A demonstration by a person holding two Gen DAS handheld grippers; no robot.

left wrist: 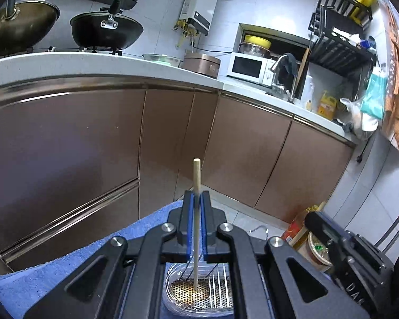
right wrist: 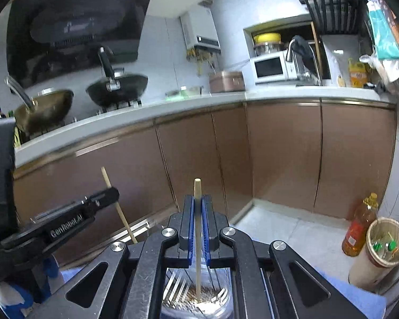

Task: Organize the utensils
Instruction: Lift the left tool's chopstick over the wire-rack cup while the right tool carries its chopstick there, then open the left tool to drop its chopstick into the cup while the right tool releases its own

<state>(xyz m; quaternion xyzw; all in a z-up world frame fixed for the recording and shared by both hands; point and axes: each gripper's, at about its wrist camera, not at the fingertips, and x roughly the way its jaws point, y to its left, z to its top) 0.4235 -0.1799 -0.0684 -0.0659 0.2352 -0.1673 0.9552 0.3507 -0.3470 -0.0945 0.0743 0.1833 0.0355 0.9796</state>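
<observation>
My left gripper (left wrist: 196, 194) is shut on a pale wooden chopstick (left wrist: 196, 175) that stands upright between the blue pads. Its lower end reaches into a clear utensil holder (left wrist: 173, 279) with a perforated metal floor, where metal fork tines (left wrist: 218, 287) also show. My right gripper (right wrist: 197, 198) is shut on a second wooden chopstick (right wrist: 197, 186), which also dips into the clear holder (right wrist: 226, 287) beside fork tines (right wrist: 175, 284). In the right wrist view the left gripper (right wrist: 111, 191) appears at the left with its chopstick (right wrist: 123, 220). The right gripper (left wrist: 310, 219) shows at the lower right of the left wrist view.
A blue towel (left wrist: 53, 279) lies under the holder. Brown cabinets (left wrist: 66, 146) face me below a white counter (left wrist: 119, 63) holding two woks (left wrist: 106, 29), a rice cooker (left wrist: 200, 63), a microwave (left wrist: 248, 66) and a faucet (left wrist: 279, 61). An oil bottle (right wrist: 359, 228) and a bin (right wrist: 380, 250) stand on the floor.
</observation>
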